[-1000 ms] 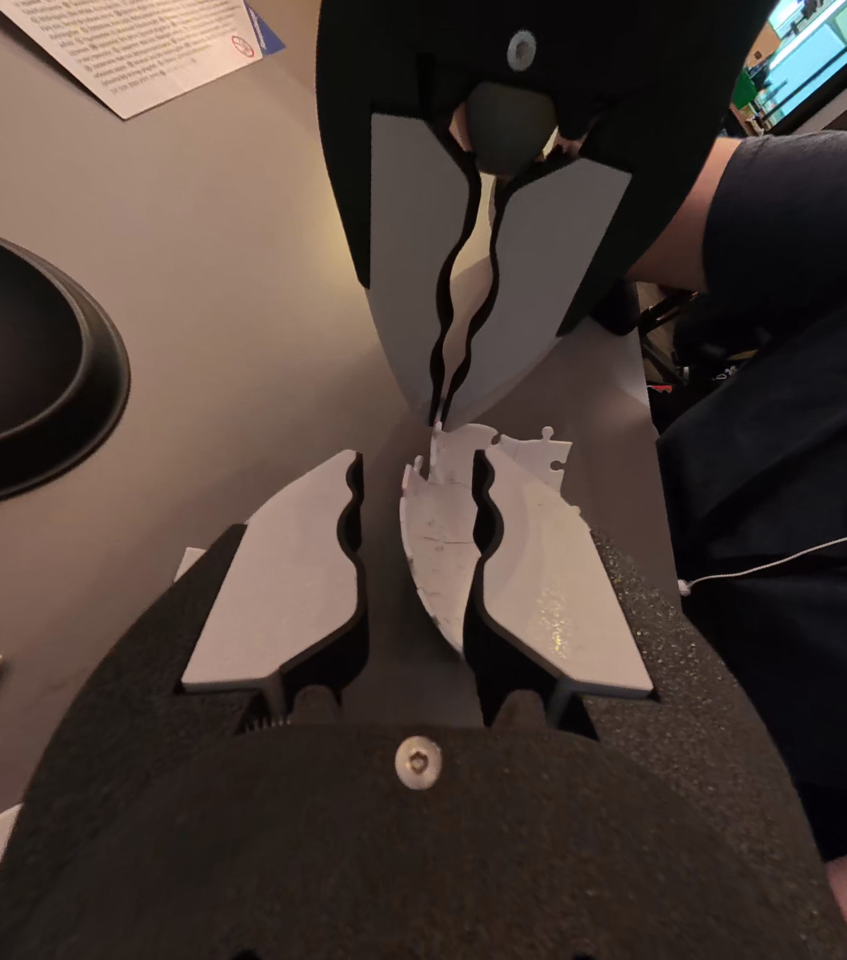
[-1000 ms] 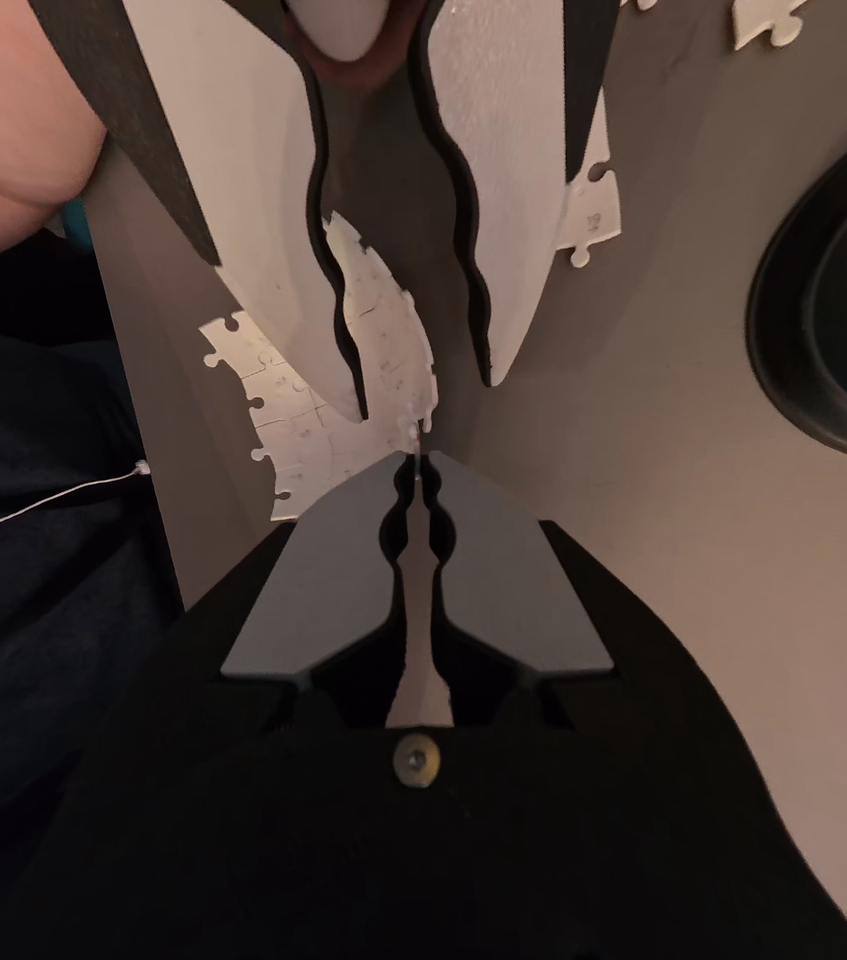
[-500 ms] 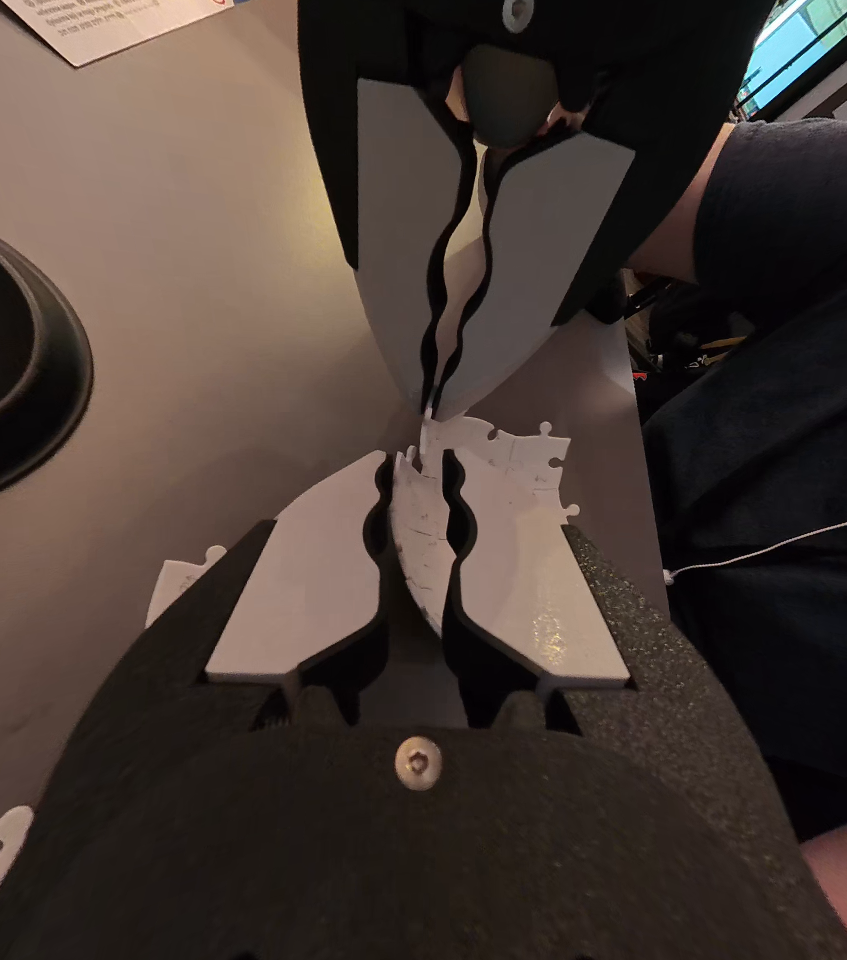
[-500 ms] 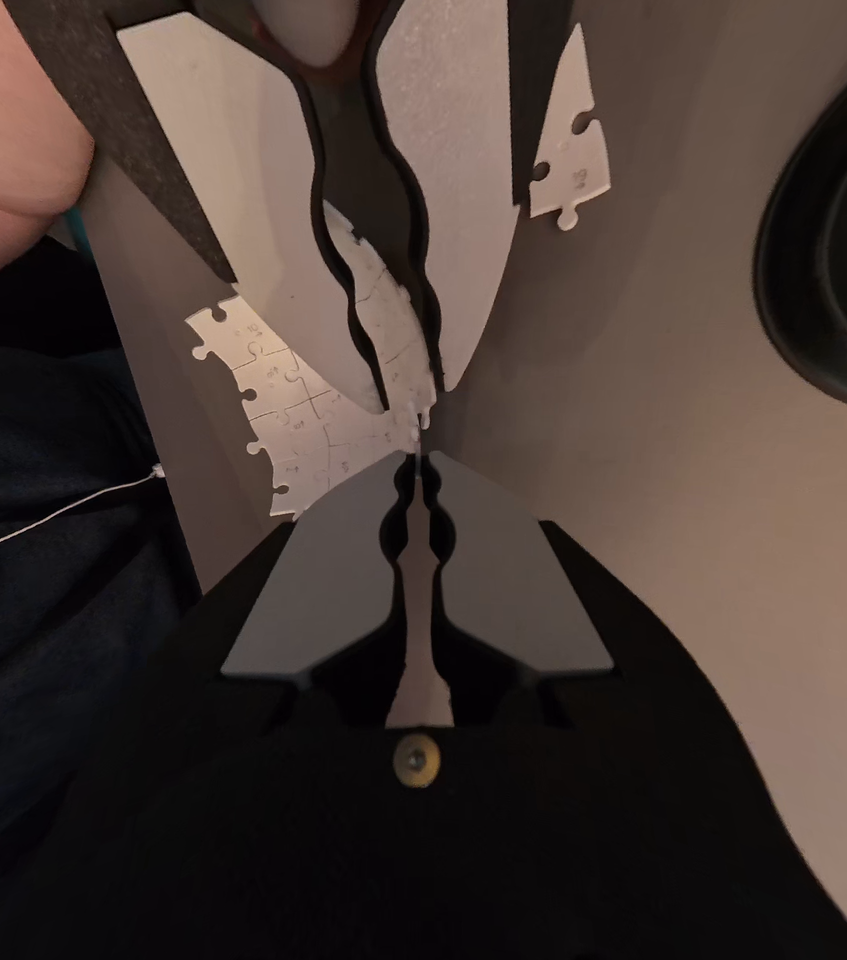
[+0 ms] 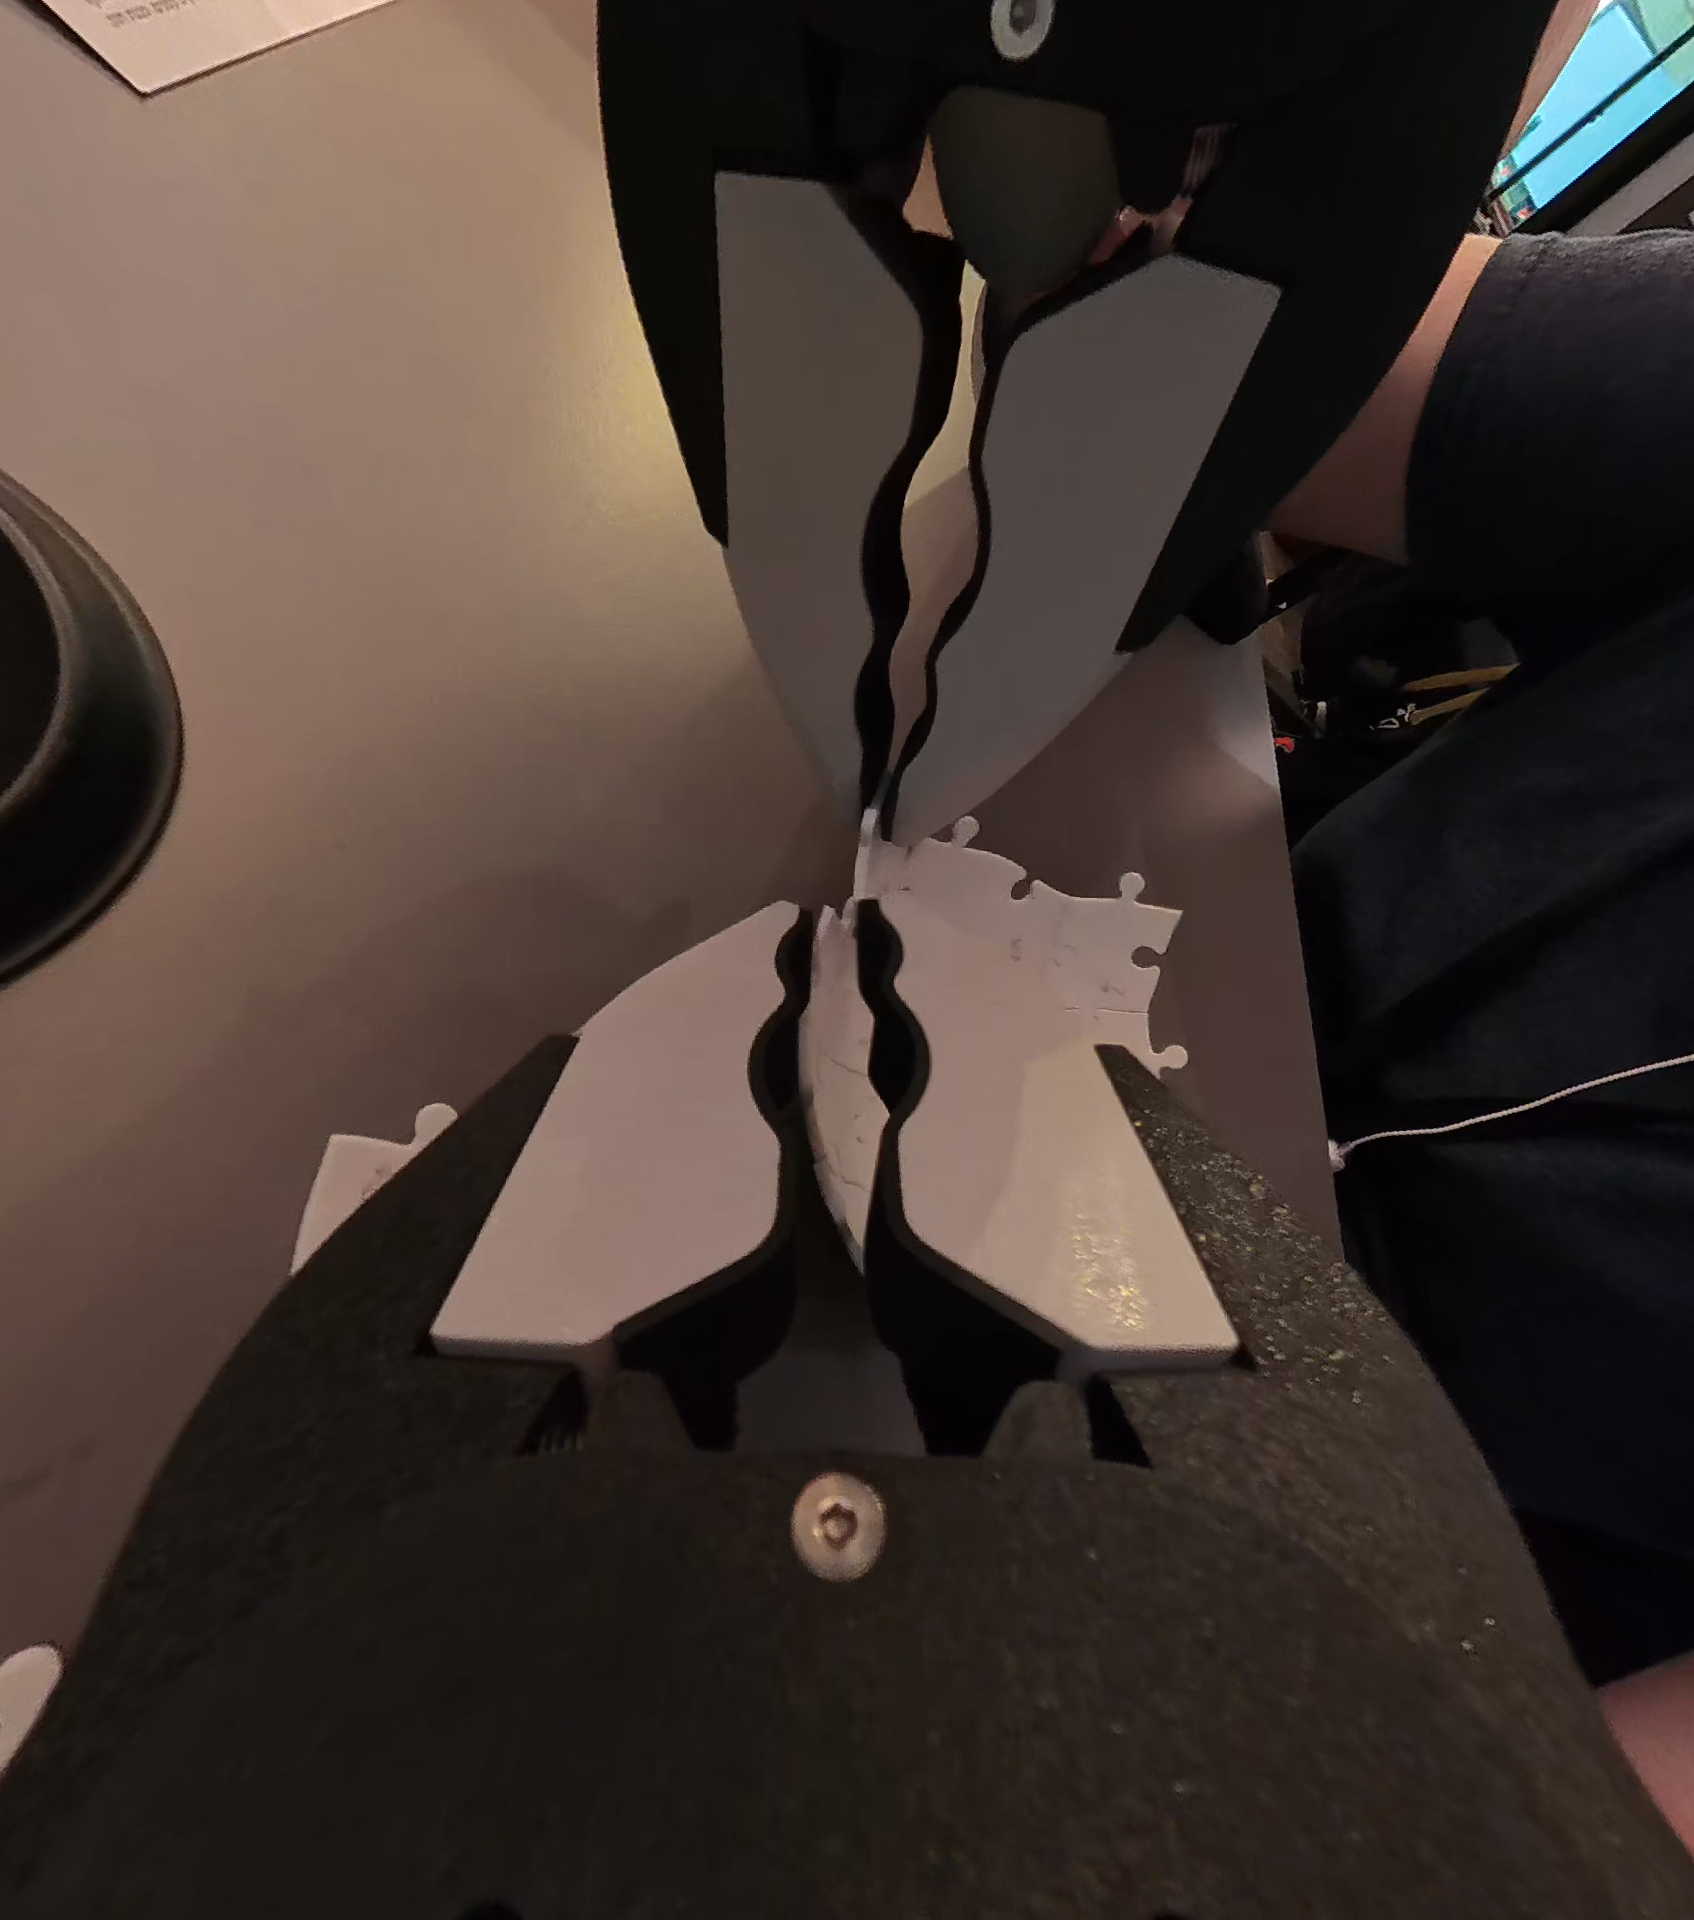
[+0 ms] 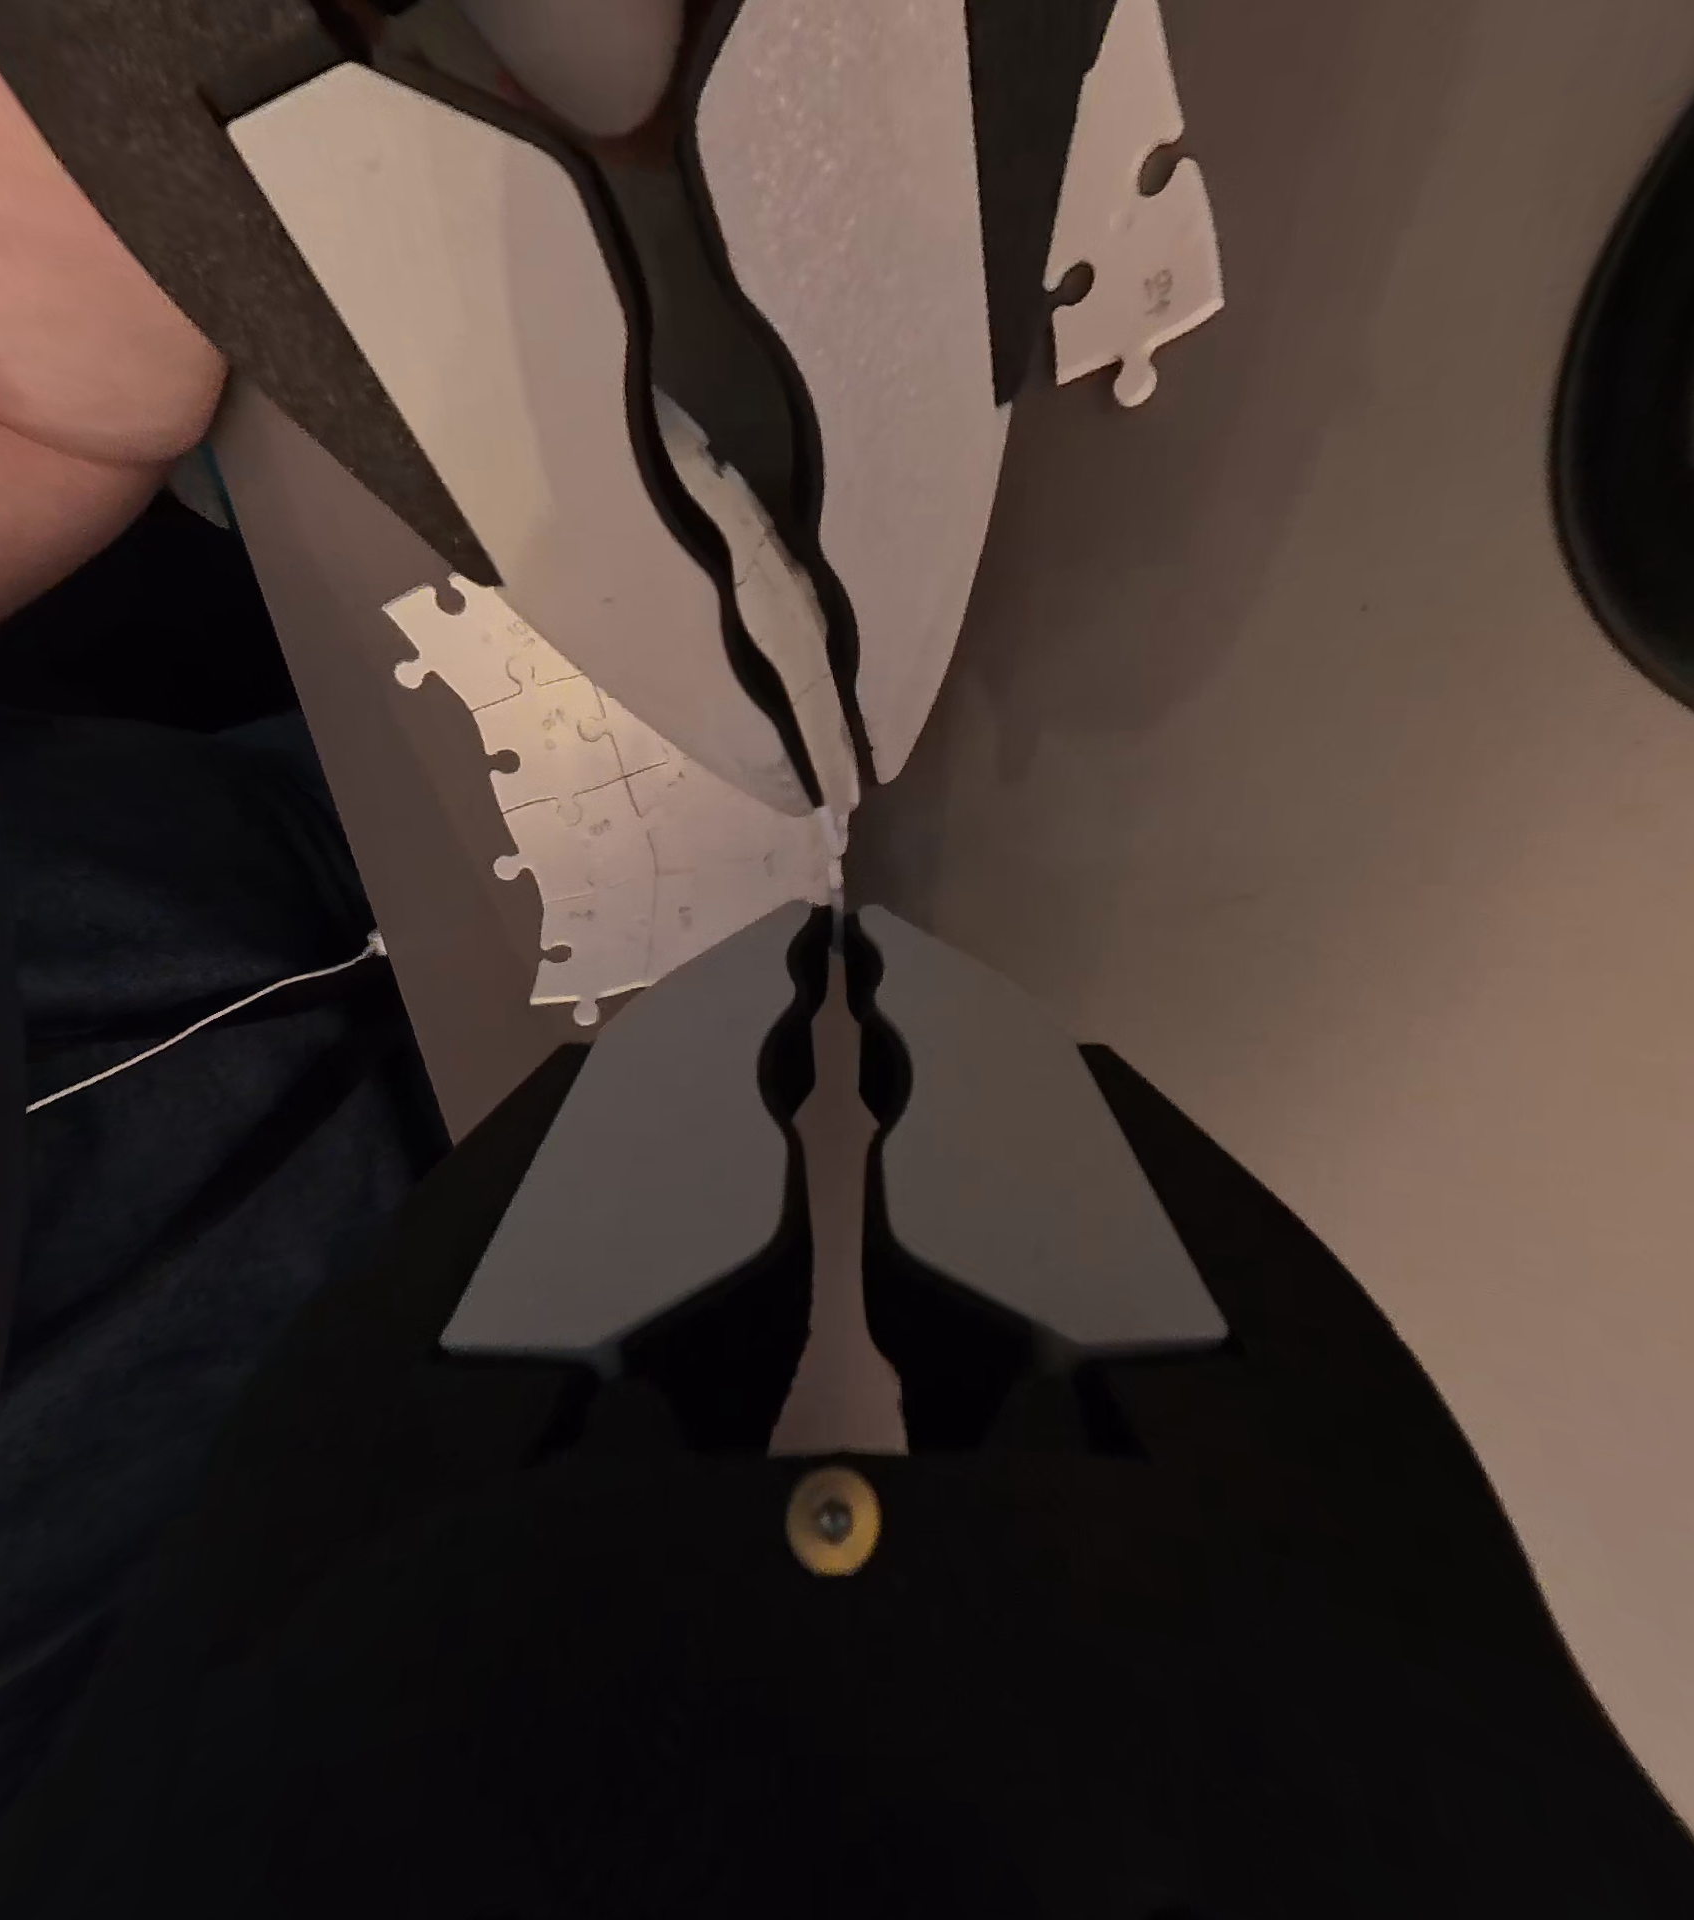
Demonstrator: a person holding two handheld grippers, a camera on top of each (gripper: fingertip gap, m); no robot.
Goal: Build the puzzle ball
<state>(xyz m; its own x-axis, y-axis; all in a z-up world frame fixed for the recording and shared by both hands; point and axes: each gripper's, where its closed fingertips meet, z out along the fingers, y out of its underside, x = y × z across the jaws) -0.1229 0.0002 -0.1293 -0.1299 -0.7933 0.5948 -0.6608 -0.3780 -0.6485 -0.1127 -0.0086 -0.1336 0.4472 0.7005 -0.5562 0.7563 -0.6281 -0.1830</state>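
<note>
Grippers meet tip to tip over the curved puzzle section (image 5: pixel 1051 935), so there's no gap to pass between left gripper (image 5: pixel 835 920) and right gripper (image 5: pixel 874 821). Surface (image 5: pixel 427 582) is bare between them and the black bowl (image 5: pixel 43 727), which blocks the far left. Loose piece (image 6: pixel 1134 260) lies just beside the left gripper. Surface edge and person's lap (image 5: pixel 1549 1039) close off the right.

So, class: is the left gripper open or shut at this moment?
Shut: the left gripper has its jaws closed on the curved assembled puzzle section, whose white edge fills the narrow gap between them.
</note>
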